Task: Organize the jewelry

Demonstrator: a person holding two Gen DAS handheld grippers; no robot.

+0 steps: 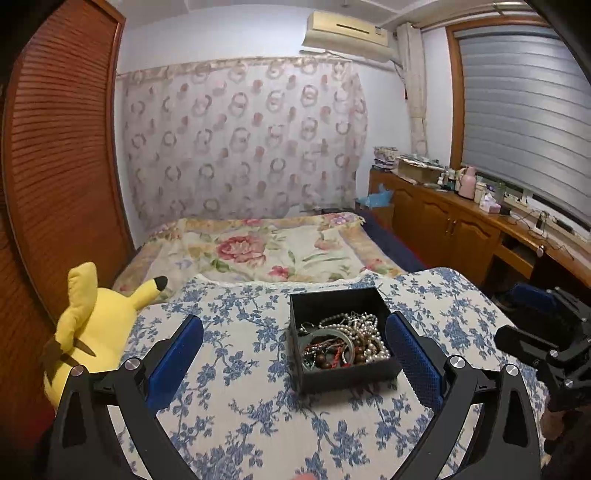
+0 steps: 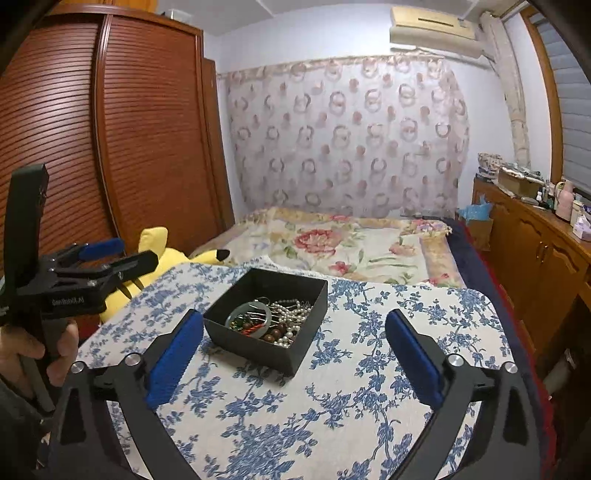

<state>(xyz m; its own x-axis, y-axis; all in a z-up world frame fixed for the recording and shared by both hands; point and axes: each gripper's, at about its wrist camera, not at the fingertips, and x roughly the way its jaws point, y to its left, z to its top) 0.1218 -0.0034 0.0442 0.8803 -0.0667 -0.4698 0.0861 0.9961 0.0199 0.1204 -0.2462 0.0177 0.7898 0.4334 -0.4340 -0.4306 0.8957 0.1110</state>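
Jaws of left gripper and right gripper both spread, empty. Black box mid-surface, toward far edge, holds tangled pearl strands, bangle, beads: light, slippery, snag-prone; pinch one strand.

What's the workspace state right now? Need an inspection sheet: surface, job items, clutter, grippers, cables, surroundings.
Surface: blue floral cloth covers the work surface, in front of a bed.
Job's things: black box open, holding a heap of jewelry, pearl strands, wooden beads, a bangle; nothing loose on the cloth.
Clutter: yellow plush toy at the cloth's left edge.
Grippers: left gripper open, nothing between the pads; right gripper open, empty; neither touches the box.
Cables: thin cables on the wooden counter by the window.
Surroundings: slatted wardrobe, patterned curtain, air conditioner, blinds.
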